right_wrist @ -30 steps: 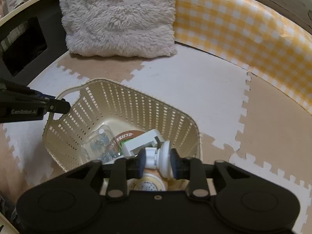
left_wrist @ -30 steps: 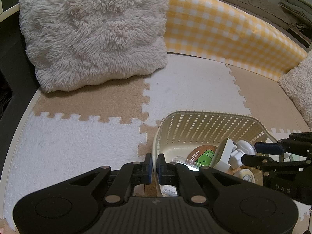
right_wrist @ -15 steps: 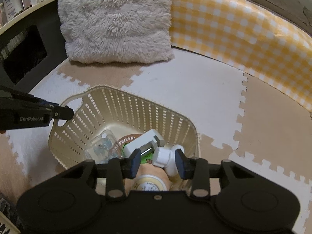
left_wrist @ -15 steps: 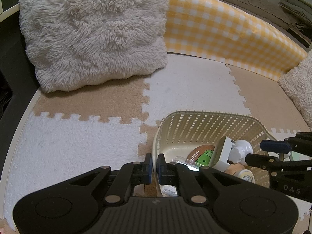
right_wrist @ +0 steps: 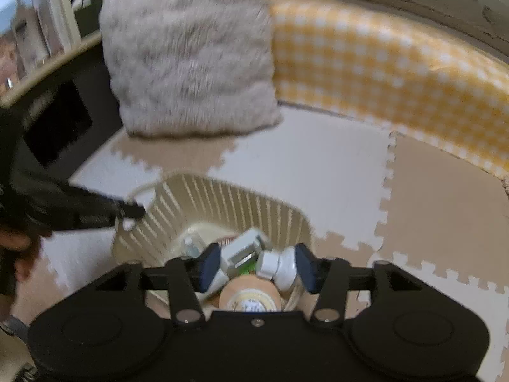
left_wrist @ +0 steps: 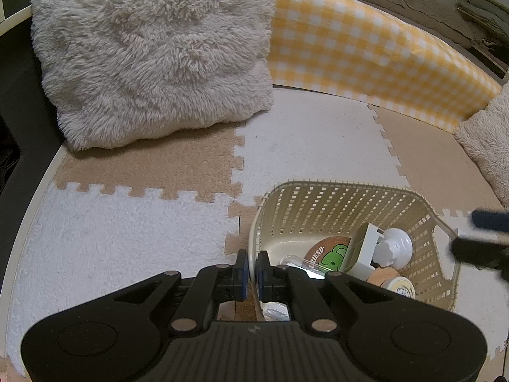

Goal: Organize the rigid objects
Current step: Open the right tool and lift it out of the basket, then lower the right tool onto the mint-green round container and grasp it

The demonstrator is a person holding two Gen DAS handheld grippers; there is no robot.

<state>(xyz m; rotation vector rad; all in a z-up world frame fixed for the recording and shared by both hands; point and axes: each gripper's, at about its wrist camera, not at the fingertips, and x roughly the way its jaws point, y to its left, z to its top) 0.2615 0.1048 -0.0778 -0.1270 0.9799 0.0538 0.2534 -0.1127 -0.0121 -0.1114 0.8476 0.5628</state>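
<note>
Right tool (right_wrist: 257,269) hangs wide open and empty just above the white knobbed holder (right_wrist: 276,265), which lies in the cream basket (left_wrist: 318,191) leaning on the wooden-lidded jar (right_wrist: 251,296), its long axis roughly across the tool's gap. Left tool (left_wrist: 251,270) is pinched shut on the basket's near rim, so the right one is free for the next object, which I cannot see here.

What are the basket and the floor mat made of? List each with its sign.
Basket: seemingly moulded plastic, cream, slightly glossy; regular slotted walls and a smooth rolled rim.
Floor mat: probably foam tiles with a fuzzy top; toothed interlocking edges, white and tan squares.
</note>
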